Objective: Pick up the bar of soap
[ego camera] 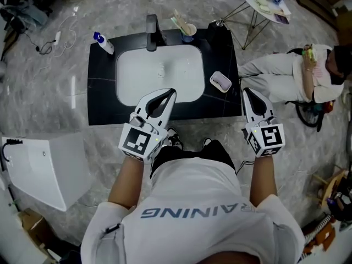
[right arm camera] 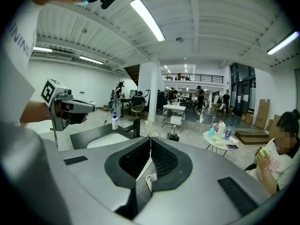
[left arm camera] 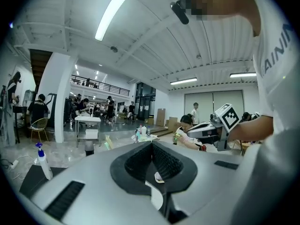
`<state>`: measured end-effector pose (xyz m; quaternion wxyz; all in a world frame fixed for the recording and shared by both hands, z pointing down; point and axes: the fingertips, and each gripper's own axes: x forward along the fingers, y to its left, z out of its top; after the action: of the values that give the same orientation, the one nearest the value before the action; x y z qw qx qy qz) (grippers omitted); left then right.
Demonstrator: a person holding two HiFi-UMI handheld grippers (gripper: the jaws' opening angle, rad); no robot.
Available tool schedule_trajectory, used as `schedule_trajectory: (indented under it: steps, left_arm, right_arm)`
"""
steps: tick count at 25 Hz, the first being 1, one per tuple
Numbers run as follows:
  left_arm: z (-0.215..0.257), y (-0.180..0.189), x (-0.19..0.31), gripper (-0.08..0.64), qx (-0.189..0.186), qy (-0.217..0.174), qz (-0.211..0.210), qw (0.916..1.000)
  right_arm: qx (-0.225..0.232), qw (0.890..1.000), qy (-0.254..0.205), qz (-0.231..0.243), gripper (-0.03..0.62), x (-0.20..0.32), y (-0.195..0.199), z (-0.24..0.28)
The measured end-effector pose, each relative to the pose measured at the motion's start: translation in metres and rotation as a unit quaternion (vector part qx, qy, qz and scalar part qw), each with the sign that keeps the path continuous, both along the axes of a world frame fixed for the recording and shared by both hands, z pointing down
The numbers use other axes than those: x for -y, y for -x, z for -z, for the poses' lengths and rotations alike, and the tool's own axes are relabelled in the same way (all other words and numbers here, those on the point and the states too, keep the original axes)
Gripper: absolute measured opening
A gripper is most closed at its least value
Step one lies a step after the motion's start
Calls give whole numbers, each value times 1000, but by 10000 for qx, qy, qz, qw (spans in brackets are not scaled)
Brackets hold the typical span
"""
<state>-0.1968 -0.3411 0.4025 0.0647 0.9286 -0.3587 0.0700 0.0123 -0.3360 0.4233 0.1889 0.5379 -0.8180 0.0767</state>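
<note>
The bar of soap (ego camera: 220, 81) is a pale block lying in a small white dish (ego camera: 214, 77) on the black countertop (ego camera: 102, 100), right of the white sink basin (ego camera: 159, 70). My left gripper (ego camera: 172, 92) hovers over the basin's near edge, its jaws closed together with nothing between them (left arm camera: 151, 142). My right gripper (ego camera: 245, 91) is off the counter's right near corner, a short way right of and nearer than the dish, also shut and empty (right arm camera: 150, 138). Neither gripper touches the soap. The dish is hidden in both gripper views.
A black faucet (ego camera: 152, 31) stands behind the basin, a blue-capped bottle (ego camera: 104, 43) at the counter's back left, a cup of brushes (ego camera: 188, 31) at the back. A seated person (ego camera: 297, 76) and a round table (ego camera: 269, 1) are at right. A white box (ego camera: 44, 169) lies on the floor at left.
</note>
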Motion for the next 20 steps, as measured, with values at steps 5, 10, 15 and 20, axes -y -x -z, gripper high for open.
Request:
schedule_trajectory:
  steps: [5,10,15,20]
  left_arm:
    - [-11,8,-2,1,-33,192,71,9998]
    - [-39,-5,-13,1,-246,712,71,9971]
    - [-52,-14,-11,0,-143,828,95,9964]
    - [-64,-6,-10,1,-19,1002,341,9944]
  right_arm:
    - [-93,9997,225,31,18,10,0,-14]
    - [-763,9938,718,386,20,23,-3,-46]
    - [-1190,9785,1539,685,95,35,-8,-104]
    - [-1297,9679,1993,809,138,48,-9,-142]
